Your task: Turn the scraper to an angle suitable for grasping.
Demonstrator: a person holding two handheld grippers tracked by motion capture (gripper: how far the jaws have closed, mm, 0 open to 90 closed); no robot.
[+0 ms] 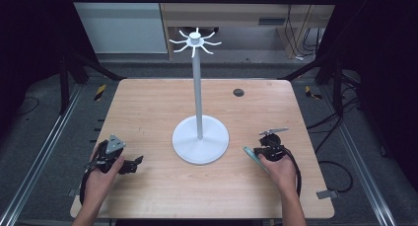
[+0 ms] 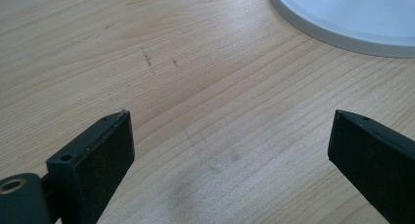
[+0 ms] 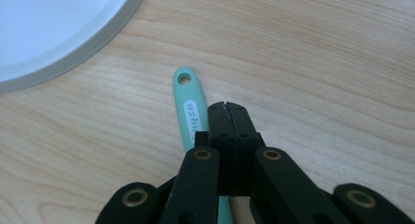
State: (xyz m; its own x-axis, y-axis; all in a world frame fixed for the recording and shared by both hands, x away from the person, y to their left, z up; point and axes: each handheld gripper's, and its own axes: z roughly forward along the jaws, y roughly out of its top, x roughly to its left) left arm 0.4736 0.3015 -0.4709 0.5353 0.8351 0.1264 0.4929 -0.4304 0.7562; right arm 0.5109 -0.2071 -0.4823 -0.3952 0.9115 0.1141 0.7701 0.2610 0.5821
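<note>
A white stand with a round base (image 1: 200,139) and a tall pole (image 1: 197,88) topped by a ring of hooks (image 1: 195,41) rises from the middle of the wooden table (image 1: 148,107). A mint-green utensil handle (image 3: 188,104) with a hanging hole lies flat on the wood right of the base (image 3: 49,33). My right gripper (image 3: 226,106) hovers just over and beside that handle (image 1: 250,154), jaws pressed together with nothing between them. My left gripper (image 2: 230,136) rests low at the table's front left (image 1: 135,163), open over bare wood, near the base's rim (image 2: 352,23).
A small dark cable hole (image 1: 238,92) sits in the table's far right part. Black frame posts and cables flank the table on both sides. Wood lies bare between the base and each gripper.
</note>
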